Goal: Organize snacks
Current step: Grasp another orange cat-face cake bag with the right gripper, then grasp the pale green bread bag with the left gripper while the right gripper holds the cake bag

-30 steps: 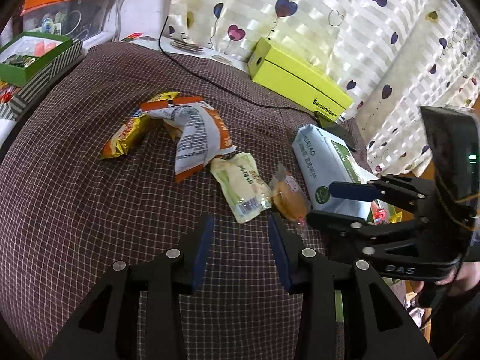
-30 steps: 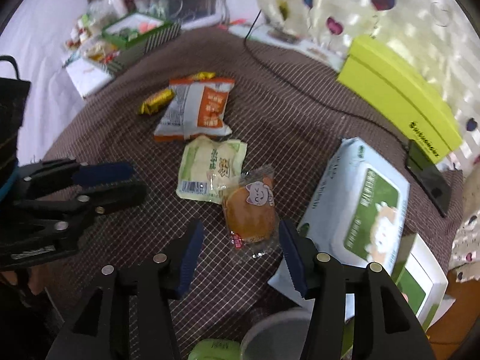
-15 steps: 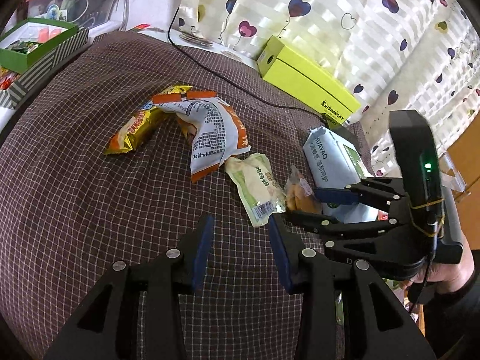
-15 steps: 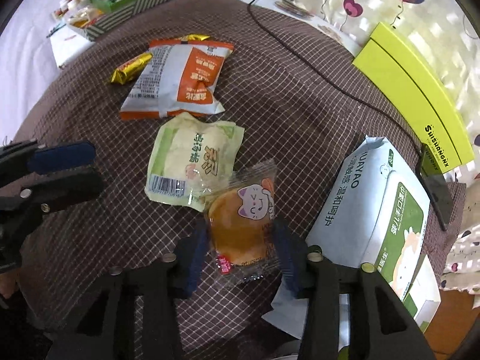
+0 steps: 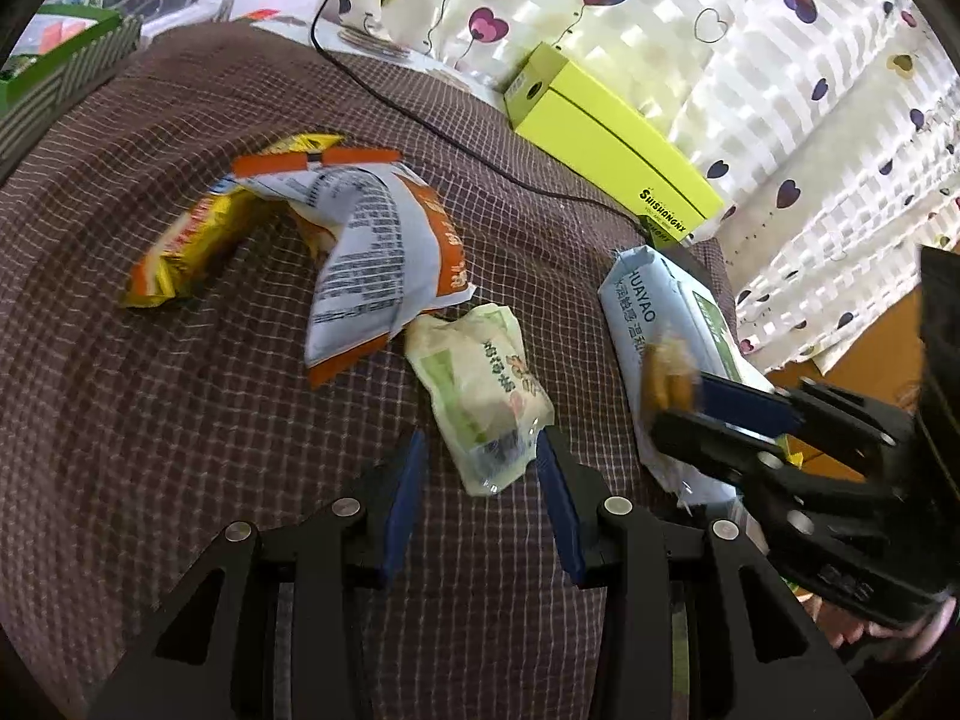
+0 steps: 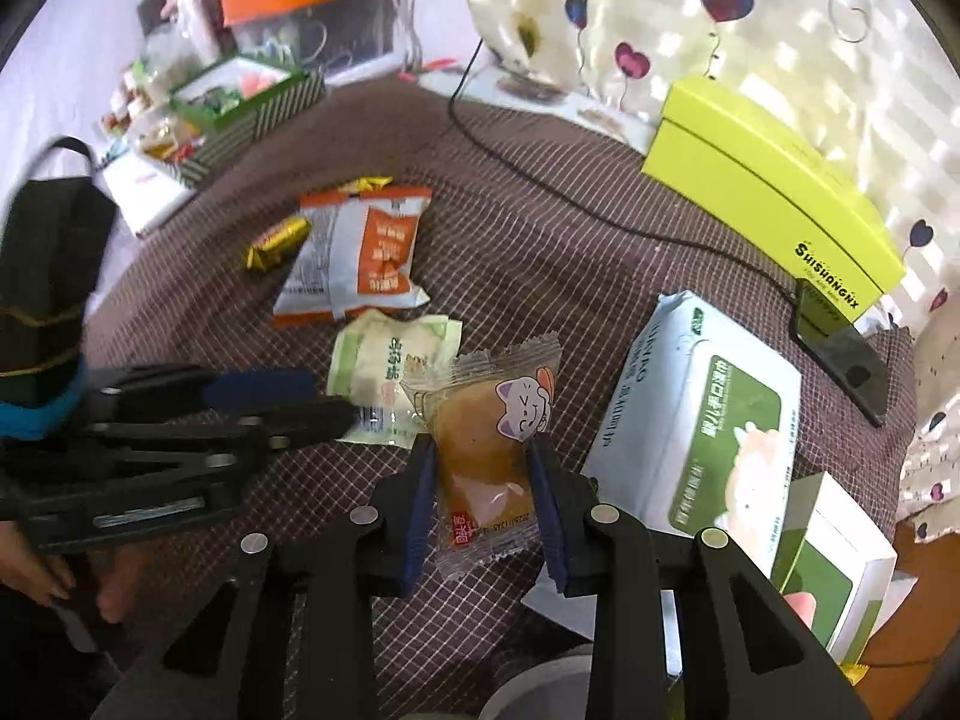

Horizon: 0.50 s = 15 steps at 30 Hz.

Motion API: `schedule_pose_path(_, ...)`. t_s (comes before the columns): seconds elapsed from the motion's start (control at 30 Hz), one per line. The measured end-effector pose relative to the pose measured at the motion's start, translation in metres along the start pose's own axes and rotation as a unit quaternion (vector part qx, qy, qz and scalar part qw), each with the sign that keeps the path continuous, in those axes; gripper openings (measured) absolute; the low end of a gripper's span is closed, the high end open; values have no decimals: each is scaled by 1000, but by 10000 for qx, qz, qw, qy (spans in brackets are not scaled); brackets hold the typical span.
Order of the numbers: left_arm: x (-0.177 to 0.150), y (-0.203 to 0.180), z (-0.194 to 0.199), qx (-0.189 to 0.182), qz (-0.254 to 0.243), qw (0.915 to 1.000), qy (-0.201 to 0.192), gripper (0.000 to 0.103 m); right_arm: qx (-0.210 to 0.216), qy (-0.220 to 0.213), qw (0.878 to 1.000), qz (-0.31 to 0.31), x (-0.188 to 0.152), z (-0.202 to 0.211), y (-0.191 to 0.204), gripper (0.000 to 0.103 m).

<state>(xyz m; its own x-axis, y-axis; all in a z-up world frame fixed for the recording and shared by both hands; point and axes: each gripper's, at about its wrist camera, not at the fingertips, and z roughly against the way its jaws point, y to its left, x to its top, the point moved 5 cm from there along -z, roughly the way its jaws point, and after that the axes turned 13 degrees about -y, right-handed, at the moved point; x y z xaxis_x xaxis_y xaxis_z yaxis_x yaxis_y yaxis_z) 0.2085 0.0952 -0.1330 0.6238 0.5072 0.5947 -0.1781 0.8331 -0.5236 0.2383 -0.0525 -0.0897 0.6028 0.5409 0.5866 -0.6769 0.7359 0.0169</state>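
On the brown checked cloth (image 6: 528, 252) we see our right gripper (image 6: 480, 456) with its blue pads pressed against both sides of a clear-wrapped orange cake (image 6: 486, 450), the one with a cartoon cat printed on the wrapper; its jaws have just been closing, and they now clamp that cake, whose top edge stands up above the fingertips. From the left wrist view the same cake (image 5: 666, 372) shows as a blur at the tip of the right gripper (image 5: 690, 402), in front of the pale blue wet-wipe pack (image 5: 666, 324). Our left gripper (image 5: 480, 456) hangs with its fingers well apart, and the near end of a pale green snack pack (image 5: 480, 384) lies between the two blue pads without either one pressing on it. Just beyond it sits a white and orange snack bag (image 5: 378, 252), touching the green pack's far corner, and a yellow snack wrapper (image 5: 186, 240) lies partly under that bag's left side. Farther back a lime green box (image 6: 774, 192) rests near the heart-print curtain (image 6: 750, 18), with a black cable (image 6: 576, 210) running across the cloth toward it. Off to the far left a green-rimmed striped box (image 6: 252, 102) holds small items too tiny to name.
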Motion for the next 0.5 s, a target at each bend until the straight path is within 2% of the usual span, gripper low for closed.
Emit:
schedule_pose_path(0.1, 0, -3, -11, -12, 66, 10000, 36, 41, 10, -61, 10000, -27, 0, 5, 0, 30)
schedule_pose_path(0.2, 3, -7, -15, -62, 92, 9999, -42, 52, 10, -110, 9999, -63, 0, 7, -1, 30)
schedule_pose_path(0.5, 9, -15, -27, 238, -235, 9992, -217, 52, -21, -215, 9995, -243, -1, 8, -14, 23)
